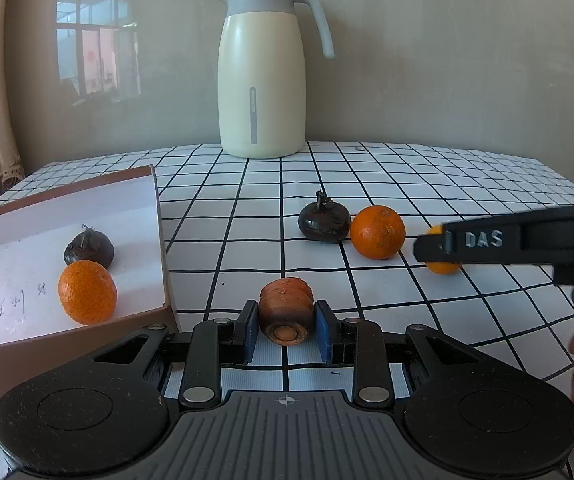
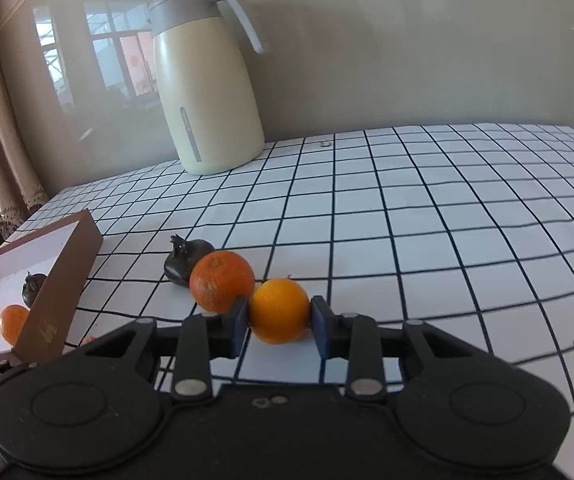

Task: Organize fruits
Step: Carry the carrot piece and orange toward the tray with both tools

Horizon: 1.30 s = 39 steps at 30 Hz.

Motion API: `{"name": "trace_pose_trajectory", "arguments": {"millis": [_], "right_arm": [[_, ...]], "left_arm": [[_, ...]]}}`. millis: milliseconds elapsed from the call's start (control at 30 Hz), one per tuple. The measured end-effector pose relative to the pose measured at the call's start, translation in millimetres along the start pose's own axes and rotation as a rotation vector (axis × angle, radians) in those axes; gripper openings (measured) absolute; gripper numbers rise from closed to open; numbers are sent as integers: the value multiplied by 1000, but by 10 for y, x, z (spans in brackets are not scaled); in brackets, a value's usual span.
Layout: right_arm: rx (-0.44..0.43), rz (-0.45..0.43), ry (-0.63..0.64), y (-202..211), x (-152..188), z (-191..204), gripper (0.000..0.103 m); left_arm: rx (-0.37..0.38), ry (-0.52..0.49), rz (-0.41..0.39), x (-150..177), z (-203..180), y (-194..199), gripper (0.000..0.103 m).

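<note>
The left claw (image 1: 286,326) grips a carrot piece (image 1: 286,310) at the frame's lower centre; the right claw (image 2: 279,322) grips a yellow-orange fruit (image 2: 279,310) on the checked worktop (image 2: 447,240).

"DAS" stands on the right gripper (image 1: 483,239); handwriting inside the box (image 1: 11,304) seems illegible.

The jug (image 1: 262,76) stands at the back of the table (image 1: 447,184), by the wall. The box (image 1: 163,248) sits in front of the jug, off to the left. In the box lie a water chestnut (image 1: 89,249) and, in front of it, a tangerine (image 1: 87,292). Right of the box lies a carrot piece (image 1: 286,310). Further right and back, another water chestnut (image 1: 323,220) touches a tangerine (image 1: 377,232) on its right.
</note>
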State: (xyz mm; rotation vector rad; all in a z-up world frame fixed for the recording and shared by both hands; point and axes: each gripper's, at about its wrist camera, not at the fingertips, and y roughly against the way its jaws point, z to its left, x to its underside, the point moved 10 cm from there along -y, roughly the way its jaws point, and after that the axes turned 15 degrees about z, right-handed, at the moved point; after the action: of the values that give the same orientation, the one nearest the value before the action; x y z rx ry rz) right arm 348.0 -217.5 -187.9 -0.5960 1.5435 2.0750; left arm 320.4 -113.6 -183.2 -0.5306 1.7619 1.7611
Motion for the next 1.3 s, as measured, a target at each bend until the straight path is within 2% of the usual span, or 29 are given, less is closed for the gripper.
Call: {"name": "trace_pose_trajectory", "arguments": {"millis": [333,733,1300], "right_arm": [[16,-1,-15,230,243,-50,25],[11,11,-3,519,616,89,25],[-41,-26,101,1057,803,669,25]], "left_arm": [[-4,-4,-8,21,-5,23,30],[13,-3,-5,162,72,230,30],[-7,37,-62,343,565,977,30]]}}
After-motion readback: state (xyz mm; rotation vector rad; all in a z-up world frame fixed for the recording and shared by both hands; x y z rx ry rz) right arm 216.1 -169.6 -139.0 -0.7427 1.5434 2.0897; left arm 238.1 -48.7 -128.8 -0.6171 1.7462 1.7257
